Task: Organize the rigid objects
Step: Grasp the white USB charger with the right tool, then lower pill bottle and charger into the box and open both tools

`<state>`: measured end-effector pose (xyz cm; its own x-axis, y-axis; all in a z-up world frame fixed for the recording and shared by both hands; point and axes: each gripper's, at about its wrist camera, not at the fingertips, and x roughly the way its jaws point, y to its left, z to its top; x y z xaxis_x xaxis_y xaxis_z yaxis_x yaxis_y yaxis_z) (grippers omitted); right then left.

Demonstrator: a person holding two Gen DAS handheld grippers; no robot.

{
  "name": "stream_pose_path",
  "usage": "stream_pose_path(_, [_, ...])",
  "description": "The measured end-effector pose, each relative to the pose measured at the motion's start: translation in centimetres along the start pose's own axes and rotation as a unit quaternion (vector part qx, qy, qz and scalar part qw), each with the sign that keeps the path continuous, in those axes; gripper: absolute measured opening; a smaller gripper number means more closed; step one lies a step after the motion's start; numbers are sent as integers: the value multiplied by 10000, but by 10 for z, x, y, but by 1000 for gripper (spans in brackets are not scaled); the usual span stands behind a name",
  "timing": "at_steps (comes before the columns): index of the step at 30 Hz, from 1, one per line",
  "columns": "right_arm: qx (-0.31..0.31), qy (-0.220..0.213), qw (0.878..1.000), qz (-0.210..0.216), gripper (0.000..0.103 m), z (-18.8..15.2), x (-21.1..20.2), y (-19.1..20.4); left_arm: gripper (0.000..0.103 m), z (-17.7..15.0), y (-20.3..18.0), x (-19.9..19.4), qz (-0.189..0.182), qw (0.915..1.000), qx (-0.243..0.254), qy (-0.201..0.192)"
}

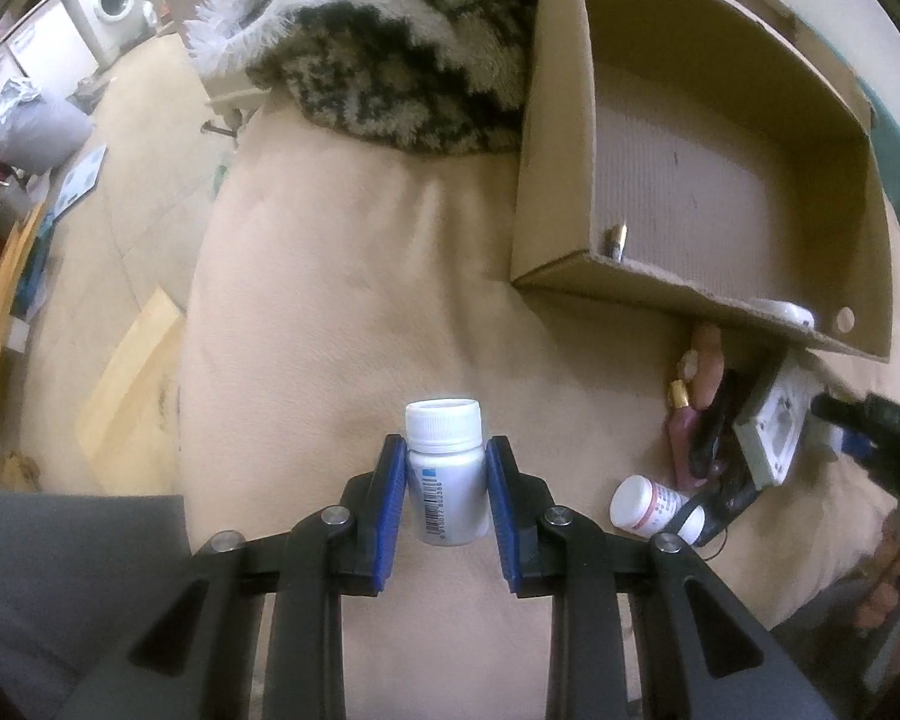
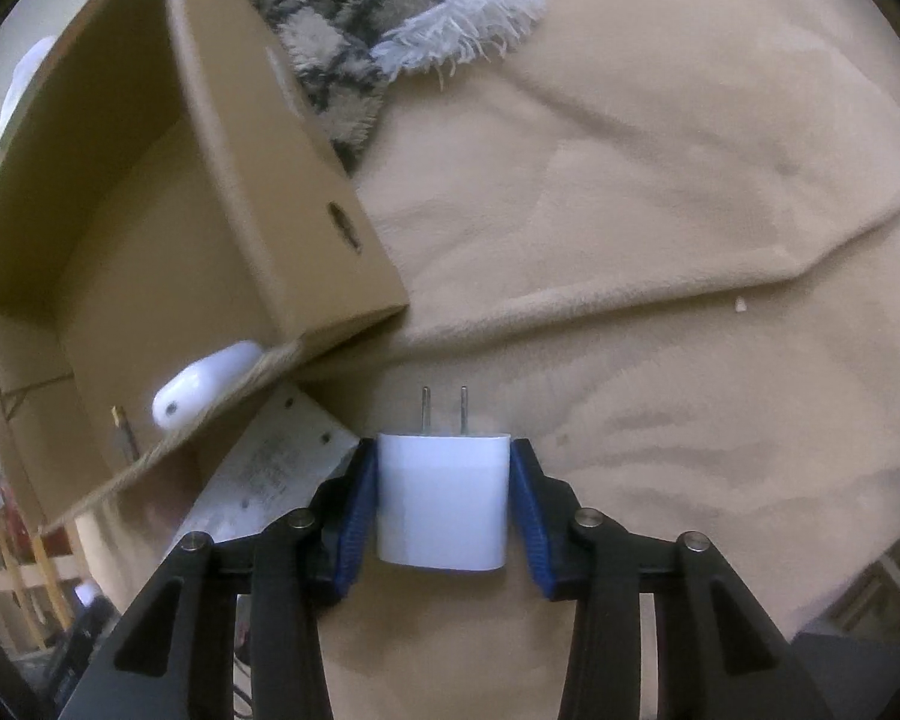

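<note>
While you hold both tools pointed down over the beige blanket point(image 1: 330, 276), read each view in turn:

Left wrist, tool: your left gripper point(image 1: 444, 468) is clenched on the bottle point(image 1: 447, 474), both blue pads flat against its sides
Left wrist, bottle: small, white, ribbed screw cap on top, barcode label on the body; it sits upright between the pads, over the blanket, well short of the box point(image 1: 690, 192)
Left wrist, risk: the pads grip only the lower body, and the plastic looks smooth; I judge a quick swing toward the box could let it twist or slide out
Left wrist, clutter: a second white bottle point(image 1: 654, 504), a pink item and dark pieces lie just beside the box's near wall; a low pass could knock them

Right wrist, tool: your right gripper point(image 2: 444, 504) is grasping the charger point(image 2: 442, 501), pads meeting its two flat sides
Right wrist, charger: white, glossy block with rounded edges, two metal prongs pointing away from you; it is over the blanket, just beside the box's near corner
Right wrist, risk: the shell is slick and the grip looks fresh, so it may slip; the prongs could catch the cardboard rim as you lift over
Right wrist, box: a white case point(image 2: 210, 384) already rests inside by the near wall; drop the charger clear of it
</note>
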<state>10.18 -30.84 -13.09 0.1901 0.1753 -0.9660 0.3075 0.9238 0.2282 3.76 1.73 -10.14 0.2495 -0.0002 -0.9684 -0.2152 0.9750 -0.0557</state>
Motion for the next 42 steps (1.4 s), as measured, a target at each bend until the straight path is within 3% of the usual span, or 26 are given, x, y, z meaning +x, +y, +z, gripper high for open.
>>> stream_pose_path(8, [239,-242,9972,668,44,-33,-36,-1,24,-1,3,-23,7,9994,28,-345])
stream_pose_path(14, [-237,-639,9913,1129,44,-62,-77,23,24,6,-6,-57,-161,9968,114,-781])
stream_pose_path(18, [-669,-1000,9841,1307,44,-64,-102,41,24,17,-20,-84,-197,9924,331,-1171])
stream_pose_path(25, [-1349,-1430,9696,1458,44,-30,-121,77,24,50,-50,-111,-209,9821,777,-1704])
stream_pose_path(30, [-1783,-1487,9627,1388,44,-3,-114,105,24,75,-74,-101,-91,9762,1111,-1858])
stream_pose_path(42, [-2047,-823,9698,1037,44,53,-32,131,24,103,-115,-18,72,9797,1479,-1353])
